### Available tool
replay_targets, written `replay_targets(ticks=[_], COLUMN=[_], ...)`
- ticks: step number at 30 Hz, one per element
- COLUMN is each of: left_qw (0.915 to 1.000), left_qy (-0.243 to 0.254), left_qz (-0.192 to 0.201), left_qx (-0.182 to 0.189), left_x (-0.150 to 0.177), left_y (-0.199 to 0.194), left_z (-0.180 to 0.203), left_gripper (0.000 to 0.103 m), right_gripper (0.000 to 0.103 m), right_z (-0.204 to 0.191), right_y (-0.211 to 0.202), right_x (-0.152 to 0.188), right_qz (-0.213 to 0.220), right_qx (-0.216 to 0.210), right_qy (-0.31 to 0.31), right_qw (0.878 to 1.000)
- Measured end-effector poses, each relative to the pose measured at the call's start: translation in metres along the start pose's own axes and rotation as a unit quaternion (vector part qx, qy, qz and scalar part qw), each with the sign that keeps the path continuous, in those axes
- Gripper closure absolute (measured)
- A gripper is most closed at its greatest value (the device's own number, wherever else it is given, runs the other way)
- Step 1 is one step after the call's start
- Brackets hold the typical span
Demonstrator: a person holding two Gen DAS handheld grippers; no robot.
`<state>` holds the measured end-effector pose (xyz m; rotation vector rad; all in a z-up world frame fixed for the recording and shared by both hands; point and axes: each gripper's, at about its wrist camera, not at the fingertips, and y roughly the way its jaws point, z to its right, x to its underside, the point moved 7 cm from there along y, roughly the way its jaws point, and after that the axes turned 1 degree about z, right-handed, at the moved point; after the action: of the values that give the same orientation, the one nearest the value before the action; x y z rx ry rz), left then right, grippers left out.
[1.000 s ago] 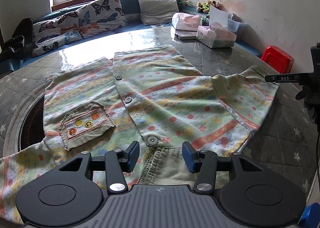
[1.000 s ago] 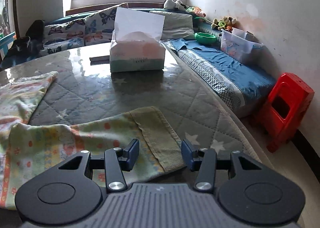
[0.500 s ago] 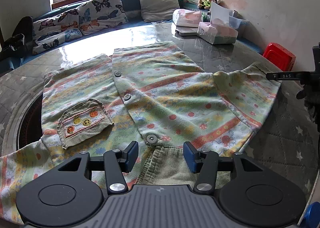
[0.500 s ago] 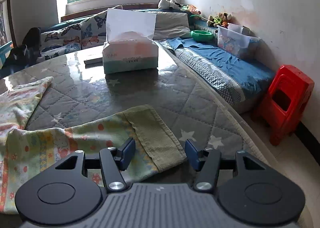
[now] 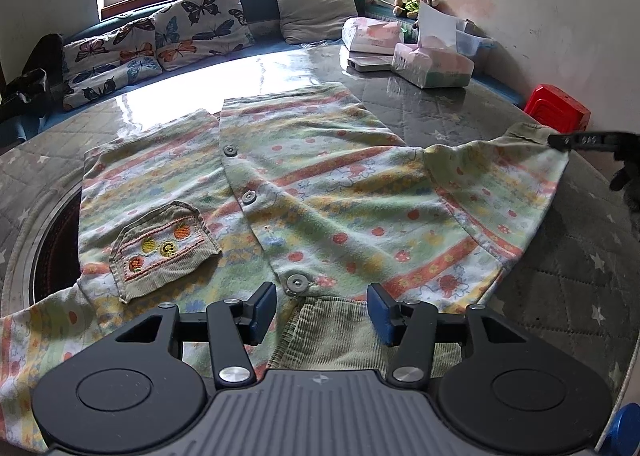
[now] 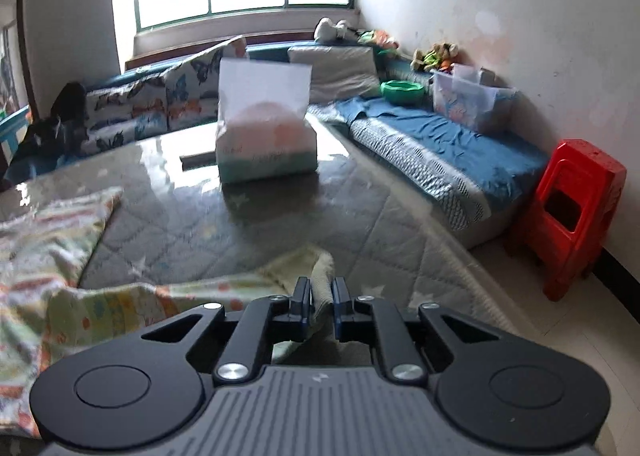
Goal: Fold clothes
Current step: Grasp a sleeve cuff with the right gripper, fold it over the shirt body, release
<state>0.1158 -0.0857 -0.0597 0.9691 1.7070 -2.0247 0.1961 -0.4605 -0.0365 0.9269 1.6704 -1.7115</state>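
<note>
Underneath, grey quilted table (image 5: 560,296), tissue pack (image 6: 266,135), red stool (image 6: 576,211) beside

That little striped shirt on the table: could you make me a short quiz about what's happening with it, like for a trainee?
1. True or false: the right hand-held gripper is shut on the cuff of the shirt sleeve.
2. What lies under the open left hand-held gripper?
A. the tissue pack
B. the corduroy collar
C. the red stool
3. Fill in: the patch pocket on the shirt is stitched with little ____.

Key
1. True; its jaws have just been closing, with the cuff between them.
2. B, the corduroy collar.
3. Fruits.
</note>
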Motion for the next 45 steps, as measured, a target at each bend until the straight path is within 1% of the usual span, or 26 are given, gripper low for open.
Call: replay_targets(ticks=[2, 6, 9, 10, 15, 18, 21, 27, 30, 34, 38, 43, 44, 45], left_qw=[1.0, 1.0, 1.0, 1.0, 0.9997, 0.9991, 0.998, 0.9944, 0.9925, 0.9898, 0.9869, 0.9837, 0.9833, 0.9831], left_qy=[0.0, 0.003, 0.003, 0.002, -0.013, -0.026, -0.041, -0.076, -0.091, -0.11, -0.126, -0.143, -0.145, -0.147], left_qz=[0.0, -0.001, 0.001, 0.004, 0.021, 0.03, 0.037, 0.051, 0.053, 0.057, 0.061, 0.061, 0.06, 0.06], left_qx=[0.002, 0.001, 0.002, 0.002, -0.005, -0.015, -0.028, -0.052, -0.061, -0.07, -0.08, -0.091, -0.092, -0.092], left_x=[0.0, 0.001, 0.0, 0.0, -0.004, -0.003, 0.0, 0.013, 0.023, 0.034, 0.045, 0.053, 0.054, 0.055], left_y=[0.002, 0.004, 0.001, -0.001, -0.012, -0.019, -0.028, -0.046, -0.054, -0.065, -0.074, -0.08, -0.08, -0.08], left_z=[0.001, 0.003, 0.002, 0.001, -0.01, -0.023, -0.039, -0.072, -0.086, -0.1, -0.113, -0.126, -0.127, -0.128], left_gripper=[0.048, 0.047, 0.047, 0.047, 0.046, 0.042, 0.041, 0.039, 0.039, 0.038, 0.037, 0.037, 0.037, 0.037], right_gripper=[0.094, 0.094, 0.094, 0.094, 0.094, 0.094, 0.095, 0.095, 0.095, 0.095, 0.095, 0.094, 0.093, 0.088], right_z=[0.002, 0.003, -0.001, -0.003, -0.023, -0.048, -0.085, -0.168, -0.217, -0.274, -0.322, -0.36, -0.365, -0.368], right_y=[0.0, 0.01, 0.007, 0.002, -0.029, -0.051, -0.074, -0.105, -0.113, -0.115, -0.117, -0.118, -0.117, -0.116], right_x=[0.003, 0.016, 0.014, 0.009, -0.018, -0.036, -0.053, -0.07, -0.069, -0.058, -0.035, -0.006, -0.002, 0.001], right_qz=[-0.003, -0.024, -0.021, -0.013, 0.02, 0.04, 0.058, 0.074, 0.072, 0.059, 0.041, 0.017, 0.012, 0.008], right_qx=[0.004, 0.01, 0.009, 0.006, -0.027, -0.059, -0.101, -0.178, -0.216, -0.258, -0.29, -0.319, -0.323, -0.326], right_qy=[0.002, 0.008, 0.007, 0.007, 0.002, -0.014, -0.033, -0.093, -0.131, -0.168, -0.2, -0.231, -0.234, -0.236], right_qw=[1.0, 1.0, 1.0, 1.0, 0.999, 0.997, 0.993, 0.977, 0.965, 0.95, 0.935, 0.919, 0.917, 0.915])
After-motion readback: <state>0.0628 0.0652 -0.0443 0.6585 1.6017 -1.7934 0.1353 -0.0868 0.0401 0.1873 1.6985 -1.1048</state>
